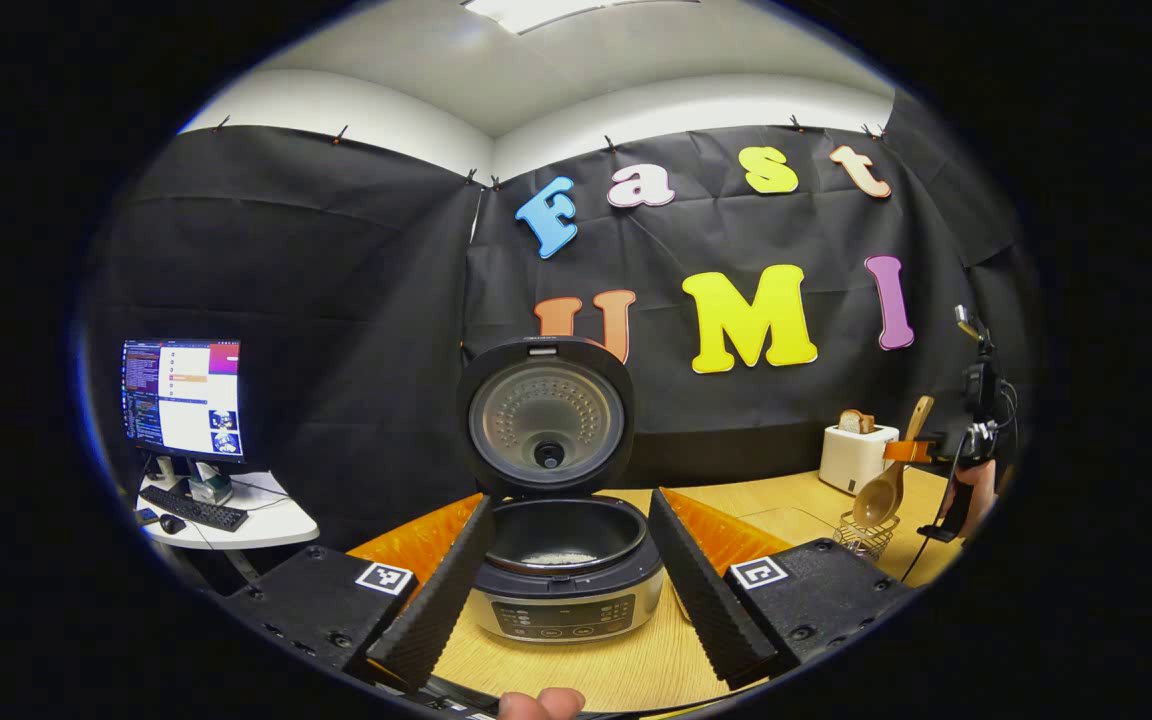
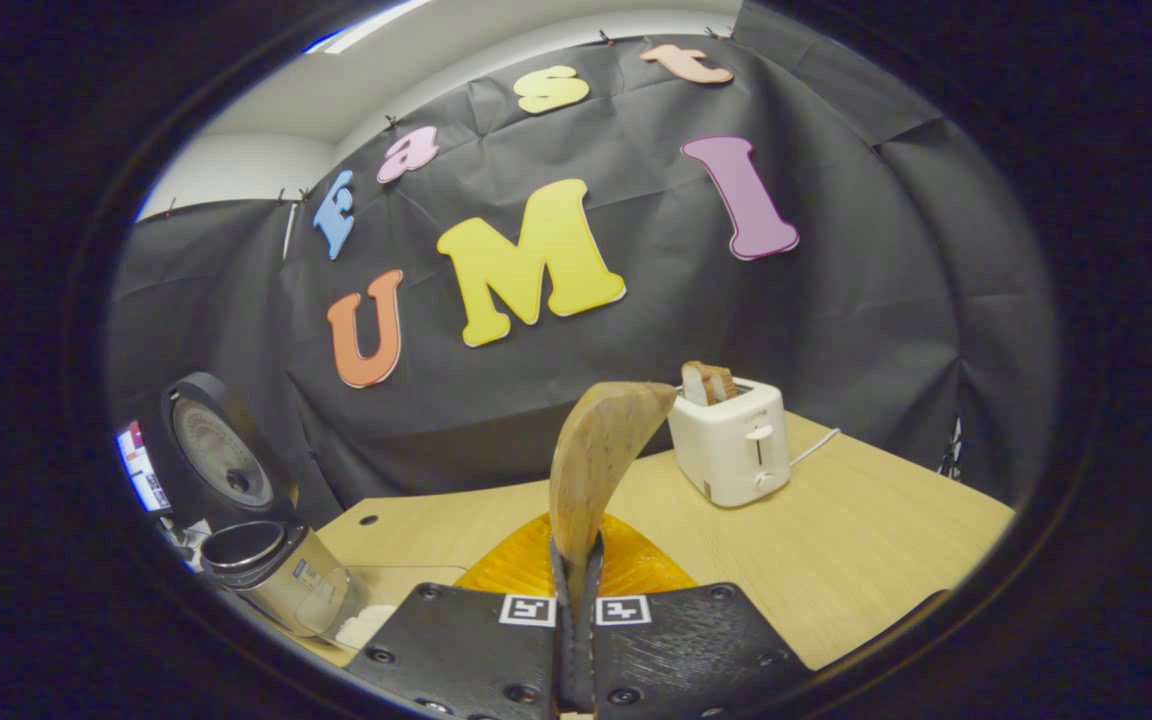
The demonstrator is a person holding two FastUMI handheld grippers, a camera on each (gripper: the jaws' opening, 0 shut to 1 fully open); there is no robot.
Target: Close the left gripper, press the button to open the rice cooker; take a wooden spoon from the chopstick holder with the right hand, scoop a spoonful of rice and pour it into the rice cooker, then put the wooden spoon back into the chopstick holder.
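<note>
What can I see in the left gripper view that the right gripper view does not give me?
Left gripper view: the open left claw, rice in the pot, the wire chopstick holder, a keyboard. Right gripper view: the right claw shut on the wooden spoon, a white cord. Both: the open rice cooker, the toaster with bread, that spoon.
</note>
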